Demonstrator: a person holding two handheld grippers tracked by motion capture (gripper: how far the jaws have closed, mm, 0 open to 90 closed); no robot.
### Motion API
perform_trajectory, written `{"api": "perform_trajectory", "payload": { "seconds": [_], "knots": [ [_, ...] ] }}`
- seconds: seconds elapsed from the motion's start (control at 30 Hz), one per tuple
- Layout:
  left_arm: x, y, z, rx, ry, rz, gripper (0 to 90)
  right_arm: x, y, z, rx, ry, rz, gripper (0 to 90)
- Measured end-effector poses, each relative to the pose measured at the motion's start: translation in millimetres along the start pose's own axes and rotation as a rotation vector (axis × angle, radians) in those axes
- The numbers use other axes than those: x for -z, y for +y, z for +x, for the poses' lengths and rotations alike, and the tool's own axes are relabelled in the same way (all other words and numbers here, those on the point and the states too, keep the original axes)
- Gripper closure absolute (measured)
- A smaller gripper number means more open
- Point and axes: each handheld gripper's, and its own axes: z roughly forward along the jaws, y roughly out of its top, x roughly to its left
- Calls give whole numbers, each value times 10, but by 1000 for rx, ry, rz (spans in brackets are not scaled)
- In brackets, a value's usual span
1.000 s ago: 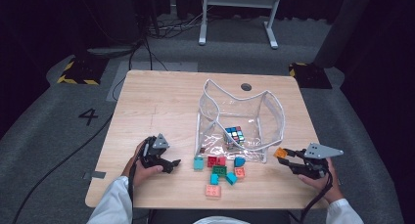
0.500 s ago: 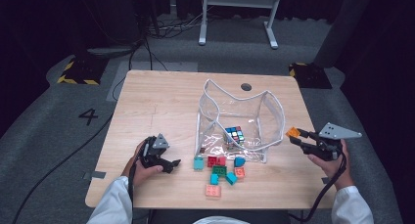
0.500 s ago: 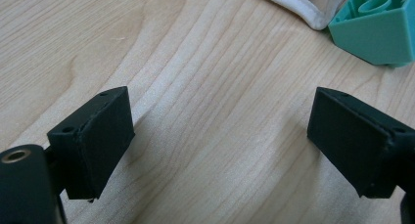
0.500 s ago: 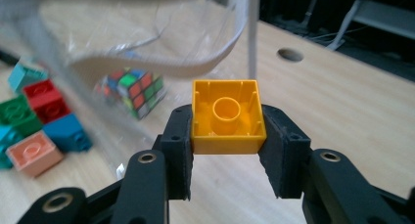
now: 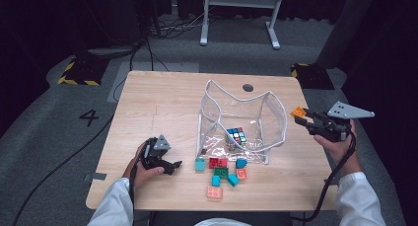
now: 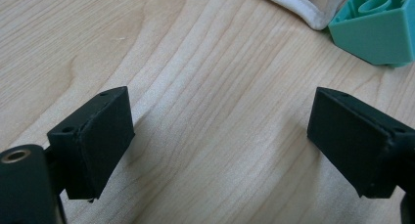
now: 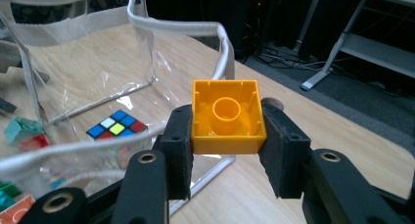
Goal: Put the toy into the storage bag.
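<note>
Beside the clear bag point(image 5: 241, 120), right tool point(image 5: 304, 118) clamps an orange brick point(image 7: 227, 117); left tool point(image 5: 170, 165) gapes empty; one puzzle cube point(image 5: 236, 135) bagged, loose bricks point(image 5: 221, 172) remain.

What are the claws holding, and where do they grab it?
The right claw pinches an orange toy brick by two opposite side walls, hollow underside showing. The left claw holds nothing.

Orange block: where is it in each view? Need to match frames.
High view: orange block at right, in the right gripper, beside the clear bag.
Right gripper view: centre, orange block clamped between the jaws, hollow side facing the camera.
Left gripper view: not in it.
Shared landmark: the bag's white rim.
</note>
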Motion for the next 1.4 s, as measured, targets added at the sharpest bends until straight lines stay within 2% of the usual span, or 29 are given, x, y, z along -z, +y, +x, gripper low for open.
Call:
{"api": "perform_trajectory", "payload": {
  "seconds": [0.13, 0.27, 0.33, 0.5, 0.73, 0.83, 0.97, 1.1, 1.2, 1.3, 1.4],
  "knots": [
    [1, 0, 0, 0, 0, 1, 101, -33, 166, -18, 27, 2, -2, 592],
    [2, 0, 1, -2, 3, 1, 100, -66, 314, -16, 31, 7, -17, 592],
    [2, 0, 1, -2, 3, 1, 100, -96, 373, -4, 17, 21, -15, 592],
    [1, 0, 1, -2, 3, 0, 100, -226, 508, 36, 45, 41, -12, 591],
    [1, 0, 0, -2, 4, 0, 100, -404, 581, 146, 36, 113, 4, 592],
    [0, -1, -1, -1, 3, -1, 100, -513, 603, 239, 72, 150, 12, 592],
    [1, 0, 1, -2, 3, 0, 100, -640, 647, 345, 100, 179, 43, 592],
    [0, -1, -1, 0, 2, -1, 100, -768, 690, 476, 179, 215, 120, 592],
    [1, 0, 0, -1, 0, 1, 101, -856, 702, 518, 214, 242, 145, 591],
    [0, 0, 0, 0, 2, -1, 100, -943, 706, 542, 264, 244, 209, 591],
    [2, 0, 1, -2, 3, 1, 101, -1036, 709, 542, 288, 251, 261, 591]
  ]
}}
